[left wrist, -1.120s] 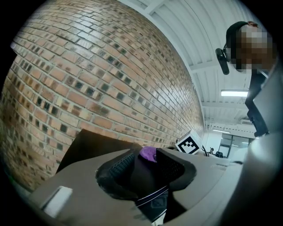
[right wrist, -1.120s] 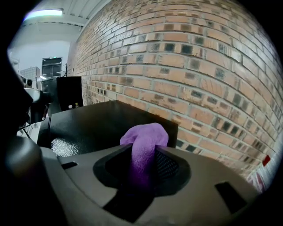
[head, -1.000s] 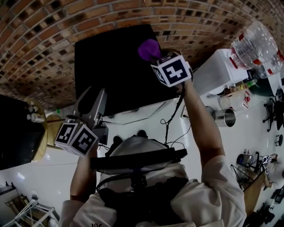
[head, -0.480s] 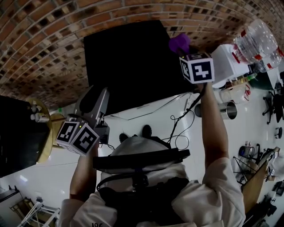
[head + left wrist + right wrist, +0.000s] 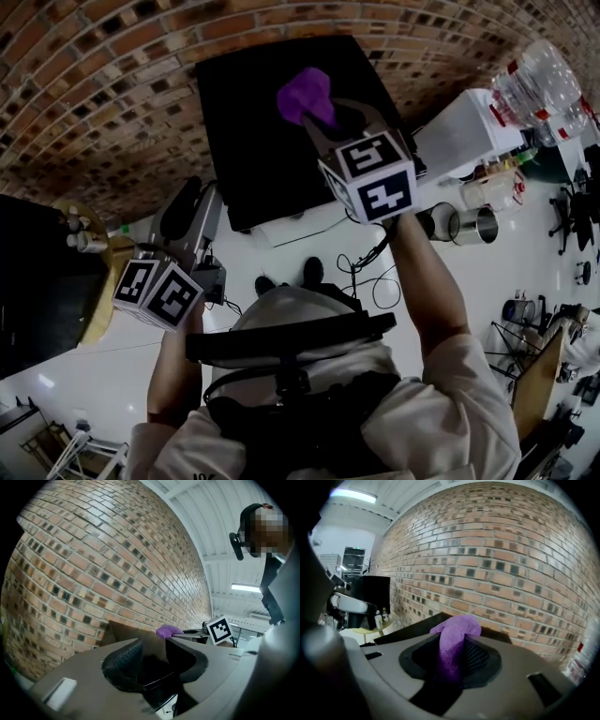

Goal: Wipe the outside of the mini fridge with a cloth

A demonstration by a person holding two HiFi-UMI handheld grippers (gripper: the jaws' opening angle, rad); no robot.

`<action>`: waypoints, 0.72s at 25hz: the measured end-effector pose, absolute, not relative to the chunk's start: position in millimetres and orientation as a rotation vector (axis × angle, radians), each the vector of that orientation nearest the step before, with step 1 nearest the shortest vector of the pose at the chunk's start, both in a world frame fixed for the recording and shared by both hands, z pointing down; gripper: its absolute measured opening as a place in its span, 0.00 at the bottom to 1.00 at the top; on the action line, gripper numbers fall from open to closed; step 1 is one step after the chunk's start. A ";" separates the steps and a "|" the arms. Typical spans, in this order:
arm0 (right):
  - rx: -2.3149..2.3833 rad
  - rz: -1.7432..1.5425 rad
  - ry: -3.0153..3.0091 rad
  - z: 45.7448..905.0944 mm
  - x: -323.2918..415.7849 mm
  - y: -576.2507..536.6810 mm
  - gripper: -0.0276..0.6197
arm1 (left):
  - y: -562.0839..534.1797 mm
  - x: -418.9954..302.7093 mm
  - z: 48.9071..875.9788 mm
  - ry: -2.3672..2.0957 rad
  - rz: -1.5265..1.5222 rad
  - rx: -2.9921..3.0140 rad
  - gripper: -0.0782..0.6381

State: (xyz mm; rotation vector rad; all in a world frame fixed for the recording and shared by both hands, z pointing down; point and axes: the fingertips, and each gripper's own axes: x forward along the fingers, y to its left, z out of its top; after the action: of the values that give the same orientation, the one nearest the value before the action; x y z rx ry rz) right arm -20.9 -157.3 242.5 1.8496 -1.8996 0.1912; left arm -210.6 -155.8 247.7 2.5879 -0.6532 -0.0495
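As the cloth crosses the fridge top

Brick wall meets white floor, where the black mini fridge stands. To its right are clear bottles and a steel cup, contents unseen. Fingers of the right gripper pinch the purple cloth over the fridge top. The left gripper has its fingers spread, empty. Half a second ago the cloth was at the top's right rear corner.

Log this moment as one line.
right gripper: shut on purple cloth | cloth: over black mini fridge | left gripper: open, empty
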 end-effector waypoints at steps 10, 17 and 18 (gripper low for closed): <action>1.663 0.201 -2.072 266.8 -147.5 -171.9 0.27 | -160.7 -263.2 255.5 -0.693 -0.072 2.553 0.33; 1.628 0.212 -2.097 278.6 -177.5 -160.7 0.27 | -156.4 -270.6 262.6 -0.678 -0.060 2.543 0.33; 1.619 0.212 -2.104 280.6 -180.5 -157.2 0.27 | -154.5 -269.7 263.1 -0.678 -0.060 2.544 0.33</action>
State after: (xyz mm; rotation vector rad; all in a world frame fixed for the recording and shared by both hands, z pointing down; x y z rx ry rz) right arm -180.5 -157.2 280.6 1.6189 -2.1036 0.2118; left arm -269.7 -154.5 263.1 2.5435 -0.6779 -0.0597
